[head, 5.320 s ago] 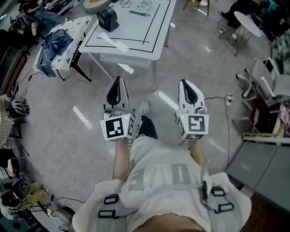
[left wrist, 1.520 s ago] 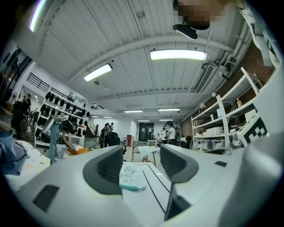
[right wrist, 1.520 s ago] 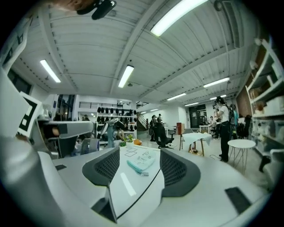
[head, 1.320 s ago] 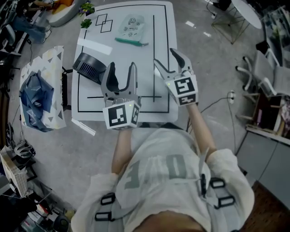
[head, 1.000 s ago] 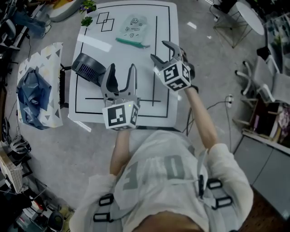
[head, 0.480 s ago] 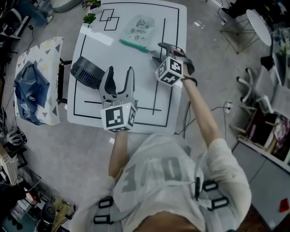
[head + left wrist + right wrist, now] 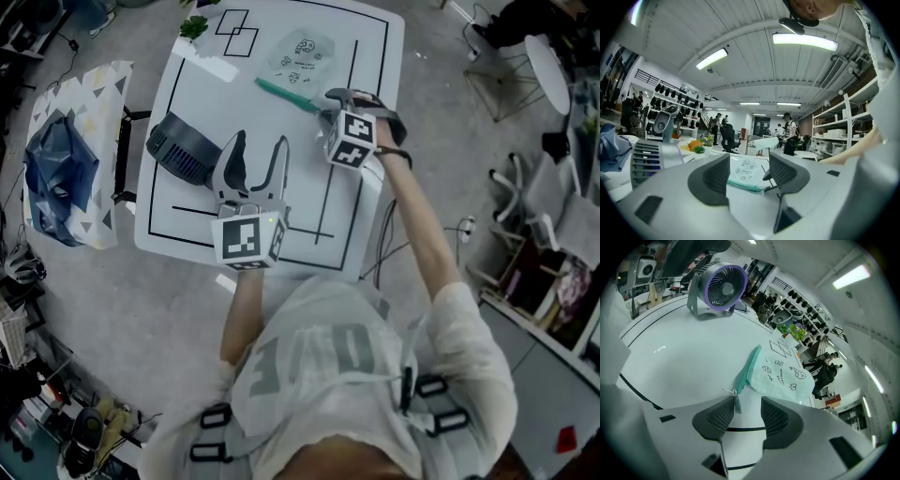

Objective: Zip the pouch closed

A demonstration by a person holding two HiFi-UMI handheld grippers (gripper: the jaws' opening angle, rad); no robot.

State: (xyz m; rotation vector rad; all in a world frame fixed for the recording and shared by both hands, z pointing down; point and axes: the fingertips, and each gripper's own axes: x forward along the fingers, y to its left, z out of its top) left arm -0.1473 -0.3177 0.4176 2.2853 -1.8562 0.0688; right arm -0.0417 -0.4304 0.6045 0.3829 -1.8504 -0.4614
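The pale green pouch (image 7: pixel 305 54) lies flat at the far end of the white table (image 7: pixel 281 211), with its teal zipper edge (image 7: pixel 286 94) facing me. My right gripper (image 7: pixel 328 105) tilts down at the zipper's right end. In the right gripper view the pouch (image 7: pixel 783 373) and zipper edge (image 7: pixel 749 363) lie just past the jaws. The small zipper pull (image 7: pixel 736 398) sits between them, beside the left pad. The jaws of the right gripper (image 7: pixel 746 405) are closing and a gap still shows. My left gripper (image 7: pixel 260 142) hovers open and empty over the table's middle, and the pouch (image 7: pixel 745 169) shows beyond its jaws (image 7: pixel 749 164).
A dark desk fan (image 7: pixel 180 150) lies on the table's left side, just left of my left gripper; it also shows in the right gripper view (image 7: pixel 719 287). A white tape strip (image 7: pixel 211 67) and a small plant (image 7: pixel 194 26) are at the far left corner. A blue bag (image 7: pixel 56 169) rests on a stand left of the table.
My right gripper has dropped and rolled down onto the zipper's right end, its jaws narrowing. The left gripper has drifted slightly forward and lower, still open.
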